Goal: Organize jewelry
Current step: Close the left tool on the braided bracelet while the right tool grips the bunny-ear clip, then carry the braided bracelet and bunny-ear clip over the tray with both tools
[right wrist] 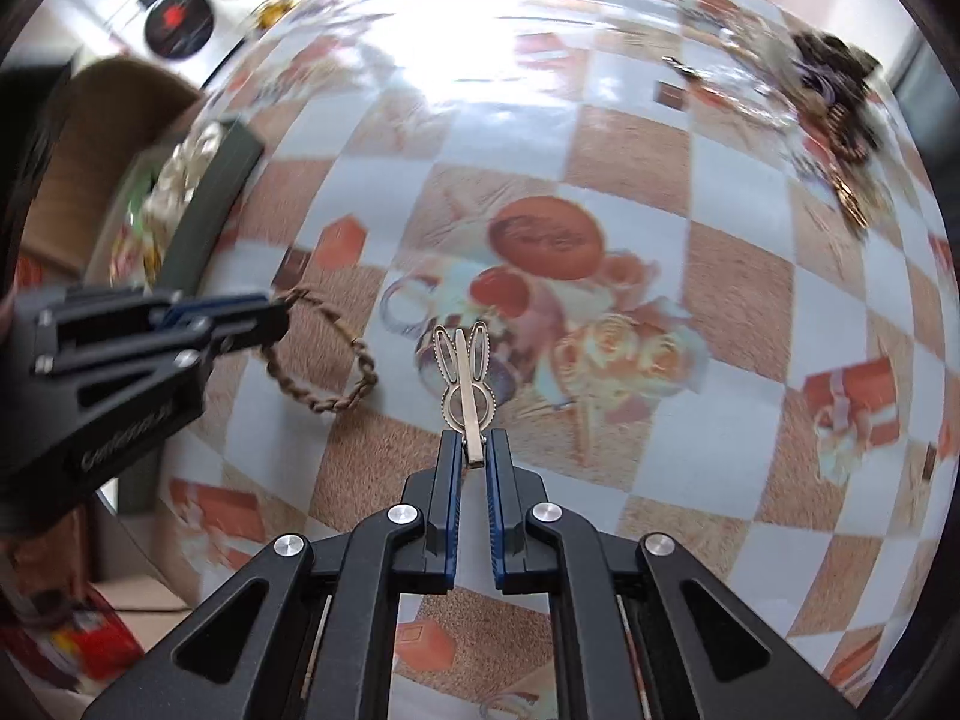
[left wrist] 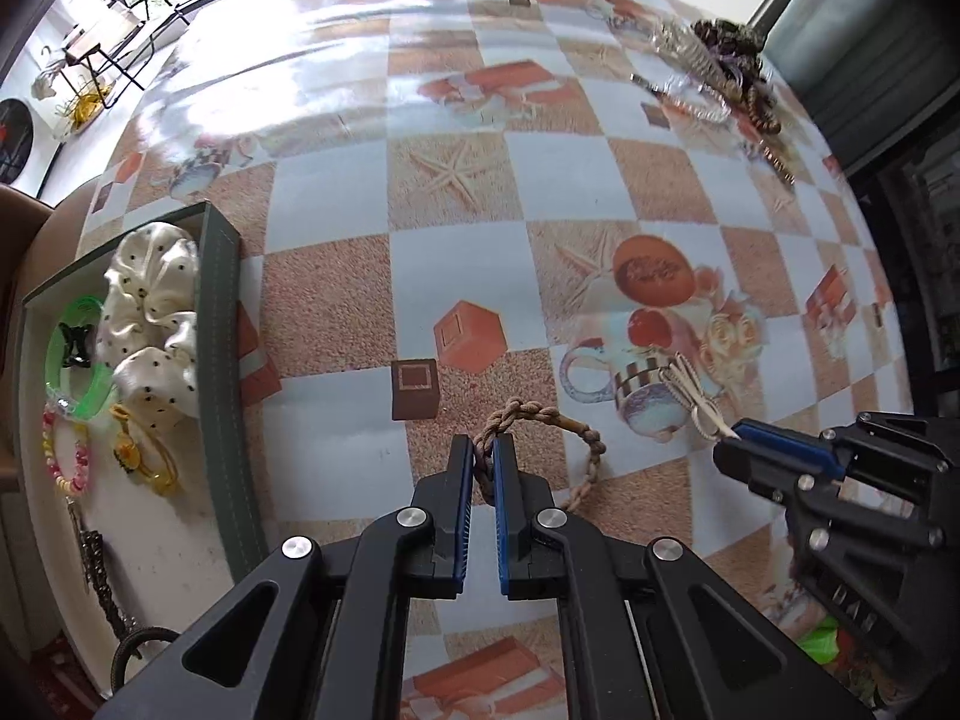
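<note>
Two tools are in view, each closed on one item. The left tool point(left wrist: 485, 450) has its fingers narrowed on the knotted end of a braided rope bracelet point(left wrist: 585, 450); the rest of the loop hangs out to the right over the checkered surface point(left wrist: 456, 276), and whether it touches the surface cannot be told. The right tool point(right wrist: 474, 450) clamps the flat bar of a metal rabbit-shaped hair clip point(right wrist: 465, 387), ears pointing away from the camera. In the left wrist view the two tools stand apart, the right one beside a printed cup pattern.

At the left edge of the surface sits a green-walled tray point(left wrist: 219, 324). Inside it lie a cream polka-dot scrunchie point(left wrist: 153, 312), a green bangle point(left wrist: 84, 360) with a small black clip point(left wrist: 77, 342) within its ring, a pink-and-yellow bead bracelet point(left wrist: 66, 456), a yellow hair tie point(left wrist: 141, 459) and a dark chain point(left wrist: 99, 570).

At the far right corner of the surface lies a tangled pile of jewelry point(left wrist: 720, 66); its single pieces cannot be told apart.
</note>
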